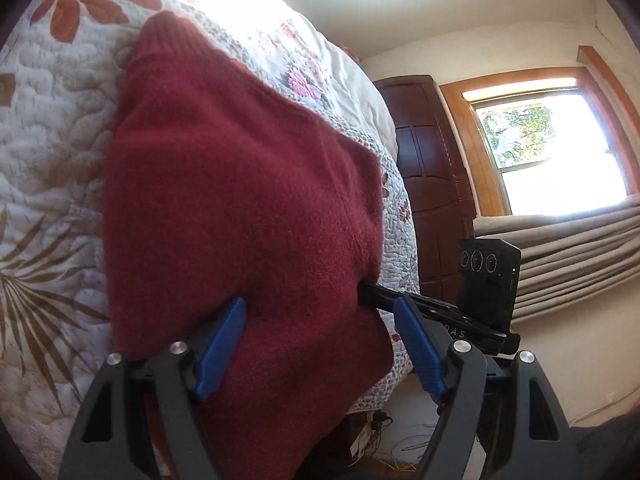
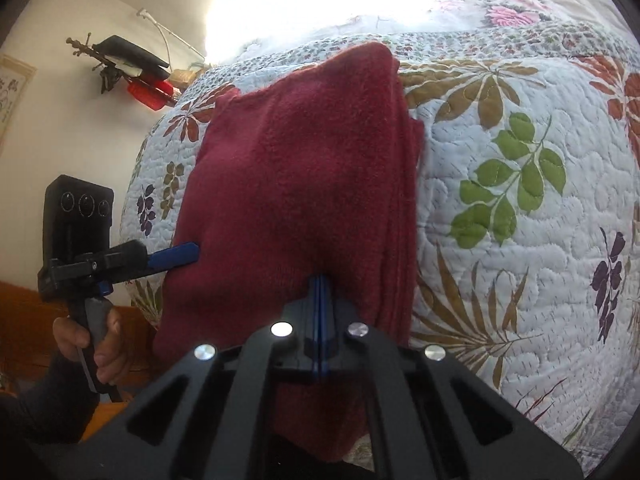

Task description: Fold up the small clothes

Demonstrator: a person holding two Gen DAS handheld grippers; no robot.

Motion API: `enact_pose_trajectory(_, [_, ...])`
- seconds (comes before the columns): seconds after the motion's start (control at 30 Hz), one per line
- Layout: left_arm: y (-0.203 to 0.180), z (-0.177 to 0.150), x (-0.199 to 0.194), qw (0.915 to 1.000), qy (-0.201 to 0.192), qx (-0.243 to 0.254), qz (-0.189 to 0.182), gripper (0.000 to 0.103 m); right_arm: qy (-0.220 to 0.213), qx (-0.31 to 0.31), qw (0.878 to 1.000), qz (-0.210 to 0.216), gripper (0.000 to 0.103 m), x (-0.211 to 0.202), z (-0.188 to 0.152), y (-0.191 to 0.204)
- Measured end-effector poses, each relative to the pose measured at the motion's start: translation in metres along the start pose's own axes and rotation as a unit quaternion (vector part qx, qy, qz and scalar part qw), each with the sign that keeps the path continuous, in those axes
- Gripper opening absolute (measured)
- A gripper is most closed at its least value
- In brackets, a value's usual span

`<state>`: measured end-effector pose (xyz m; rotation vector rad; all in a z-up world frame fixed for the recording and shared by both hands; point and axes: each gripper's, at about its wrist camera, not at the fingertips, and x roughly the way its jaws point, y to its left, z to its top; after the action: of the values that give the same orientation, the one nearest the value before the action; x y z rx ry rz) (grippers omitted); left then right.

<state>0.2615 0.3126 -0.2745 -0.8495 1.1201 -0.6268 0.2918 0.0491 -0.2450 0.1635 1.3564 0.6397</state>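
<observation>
A person's hand (image 2: 94, 344), wrapped around a black handle at the lower left of the right wrist view, holds the left gripper (image 1: 320, 340) level beside the near corner of a dark red knit garment (image 1: 240, 208); its blue fingers (image 1: 222, 350) stand wide apart, gripping nothing, one finger lying over the cloth and the other just off its edge. The right gripper (image 2: 320, 300) comes in from below with its blue pads pressed flat together, clamped on the garment's near edge. In the left wrist view that same gripper enters from the right, its black fingers disappearing into a fold of the cloth. The garment lies on a floral quilt (image 2: 520, 208) covering a bed, close to the bed's near edge, folded into a long narrow shape with layered edges stacked along its right side. In the right wrist view its long axis runs away from the camera toward the sunlit far end of the bed, tapering to a ribbed end that points that way. A dark wooden door (image 1: 428, 176) and a wood-framed window (image 1: 548, 140) stand beyond the bed in the left wrist view; a small wall shelf (image 2: 120, 64) holding dark and red items hangs beyond the bed in the right wrist view.
</observation>
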Motion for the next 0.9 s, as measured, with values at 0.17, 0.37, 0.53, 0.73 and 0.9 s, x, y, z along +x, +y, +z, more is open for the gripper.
enact_pose_trajectory(0.17, [-0.029, -0.036, -0.045, 0.9983, -0.013, 0.057, -0.004, 0.077, -0.022, -0.022, 0.999, 0.012, 0.006, -0.033, -0.025, 0.03])
enact_pose_trajectory(0.37, [0.016, -0.071, -0.016, 0.9986, 0.039, 0.026, 0.025, 0.077, 0.015, 0.016, 0.999, -0.049, 0.0, 0.008, -0.064, 0.015])
enact_pose_trajectory(0.53, [0.026, -0.067, -0.005, 0.9986, 0.052, 0.006, 0.012, 0.078, 0.014, 0.061, 0.997, -0.046, 0.0, 0.018, -0.066, 0.0])
enact_pose_trajectory(0.73, [0.015, -0.08, -0.045, 0.9989, 0.015, -0.011, 0.042, 0.094, 0.005, 0.069, 0.997, -0.028, 0.009, 0.005, -0.073, 0.003])
enact_pose_trajectory(0.9, [-0.022, -0.119, -0.084, 0.988, -0.059, 0.007, 0.143, 0.099, -0.028, 0.043, 0.998, -0.041, 0.072, -0.03, -0.086, 0.032])
